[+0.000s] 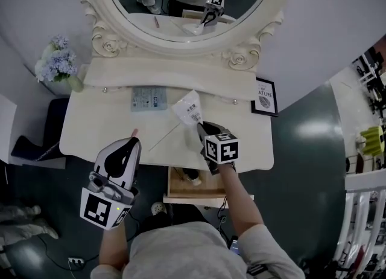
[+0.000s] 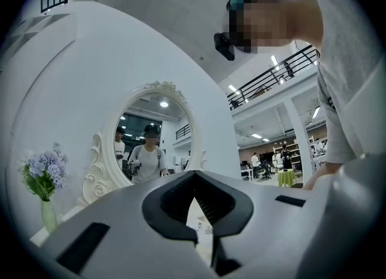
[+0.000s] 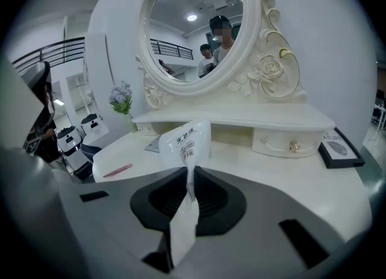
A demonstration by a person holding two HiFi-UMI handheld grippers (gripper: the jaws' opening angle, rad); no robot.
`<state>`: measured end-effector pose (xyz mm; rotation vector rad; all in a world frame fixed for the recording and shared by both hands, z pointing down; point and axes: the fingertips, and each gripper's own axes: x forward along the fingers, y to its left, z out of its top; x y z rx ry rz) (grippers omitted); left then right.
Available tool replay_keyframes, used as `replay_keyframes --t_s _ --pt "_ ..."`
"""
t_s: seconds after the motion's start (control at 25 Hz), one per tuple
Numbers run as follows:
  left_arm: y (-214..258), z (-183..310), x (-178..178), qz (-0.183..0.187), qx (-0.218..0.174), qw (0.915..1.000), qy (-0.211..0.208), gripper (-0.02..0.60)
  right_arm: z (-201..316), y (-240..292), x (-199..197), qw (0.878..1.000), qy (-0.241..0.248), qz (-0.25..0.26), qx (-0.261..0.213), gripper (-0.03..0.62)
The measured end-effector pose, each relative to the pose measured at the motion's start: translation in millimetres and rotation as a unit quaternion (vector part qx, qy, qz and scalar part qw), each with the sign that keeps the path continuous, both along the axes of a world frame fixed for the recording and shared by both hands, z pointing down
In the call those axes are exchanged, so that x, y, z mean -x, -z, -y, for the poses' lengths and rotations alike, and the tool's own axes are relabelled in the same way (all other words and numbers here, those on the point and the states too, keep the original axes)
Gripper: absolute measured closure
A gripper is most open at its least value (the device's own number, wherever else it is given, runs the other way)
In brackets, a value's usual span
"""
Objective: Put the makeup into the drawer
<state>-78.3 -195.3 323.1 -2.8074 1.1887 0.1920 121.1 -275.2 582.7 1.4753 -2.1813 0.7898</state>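
White sachet (image 1: 189, 110) pinched by one edge in right gripper (image 1: 200, 127), held above the table (image 1: 102, 121); left gripper (image 1: 134, 143) closed, empty. Thin hold, so it could flop, slip out, or snag the open drawer (image 1: 175, 188) rim.

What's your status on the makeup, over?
Right gripper shut on white sachet, clear of the tabletop. Left gripper shut, empty. Drawer open; nothing in the way.

White printed sachet (image 1: 188, 110) pinched upright in closed jaws; wooden drawer (image 1: 178, 188) pulled open.
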Motion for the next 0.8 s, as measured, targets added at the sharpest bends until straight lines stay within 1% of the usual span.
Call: replay_keyframes --t_s 0.32,0.6,0.8 --pt "7 -22 3 -0.005 -0.001 0.9998 -0.021 0.569 -39 44 6 0.997 -0.030 0.043 -0.048 0.549" --pt "12 -39 8 -0.003 -0.006 0.9992 -0.038 0.569 -68 79 16 0.991 -0.050 0.076 -0.097 0.549" --pt "15 -51 16 -0.001 -0.008 0.9991 -0.042 0.569 -88 101 24 0.986 -0.058 0.085 -0.129 0.549"
